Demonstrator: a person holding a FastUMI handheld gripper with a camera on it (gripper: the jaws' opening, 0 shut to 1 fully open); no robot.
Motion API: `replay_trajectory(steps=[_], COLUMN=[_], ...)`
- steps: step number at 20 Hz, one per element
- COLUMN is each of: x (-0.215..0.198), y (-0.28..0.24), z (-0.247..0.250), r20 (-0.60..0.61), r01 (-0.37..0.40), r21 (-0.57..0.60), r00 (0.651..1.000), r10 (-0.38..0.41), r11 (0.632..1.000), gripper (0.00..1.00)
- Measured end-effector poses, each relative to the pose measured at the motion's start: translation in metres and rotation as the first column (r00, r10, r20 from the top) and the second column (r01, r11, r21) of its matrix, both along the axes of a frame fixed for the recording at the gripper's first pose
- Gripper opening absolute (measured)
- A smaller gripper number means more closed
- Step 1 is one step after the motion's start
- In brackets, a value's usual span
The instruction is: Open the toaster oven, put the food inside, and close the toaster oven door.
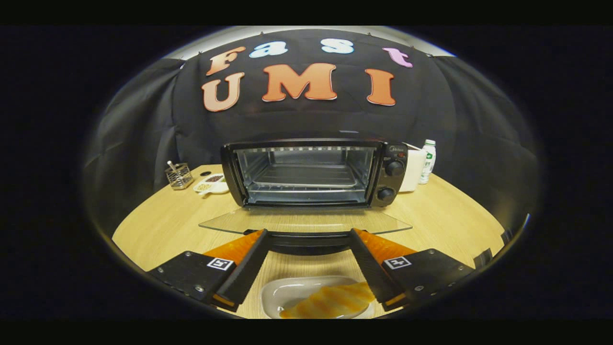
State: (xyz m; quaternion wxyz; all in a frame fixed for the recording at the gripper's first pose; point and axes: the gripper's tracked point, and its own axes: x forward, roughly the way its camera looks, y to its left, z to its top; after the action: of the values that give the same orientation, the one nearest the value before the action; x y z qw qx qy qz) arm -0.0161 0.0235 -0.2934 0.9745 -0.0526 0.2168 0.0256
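The open, empty tool [306,235] hangs over the orange-yellow pastry [330,302], lying crosswise in its white dish [278,292] at bottom centre, below the fingertips.

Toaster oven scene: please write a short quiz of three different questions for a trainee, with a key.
1. True or false: the toaster oven door is closed.
2. Where is the food? A) on the oven rack B) in the white dish between the claw fingers C) beside the bottle
3. Fill in: the claw is ____, holding nothing.

Key: 1 false, the glass door lies folded down. 2 B. 3 open.
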Motion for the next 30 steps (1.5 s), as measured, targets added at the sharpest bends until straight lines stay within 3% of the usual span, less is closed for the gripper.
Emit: replay_trajectory(steps=[7,16,20,24,30], x=[-0.007,-0.014,-0.019,-0.039,-0.084], y=[-0.013,-0.015,-0.012,-0.026,-0.041], z=[-0.021,-0.062,-0.035,0.002,-0.011], r20=[-0.05,-0.204,-0.149,-0.042,-0.011], r01=[0.023,0.026,0.055,0.15,0.293], r21=[0.004,-0.008,0.051,0.055,0.035], r00=[0.998,0.979,0.988,0.988,0.956], r10=[-0.023,-0.027,-0.047,-0.147,-0.293], r11=[1.0,1.0,0.997,0.987,0.955], gripper=[0.98,0.99,0.99,0.99,0.99])
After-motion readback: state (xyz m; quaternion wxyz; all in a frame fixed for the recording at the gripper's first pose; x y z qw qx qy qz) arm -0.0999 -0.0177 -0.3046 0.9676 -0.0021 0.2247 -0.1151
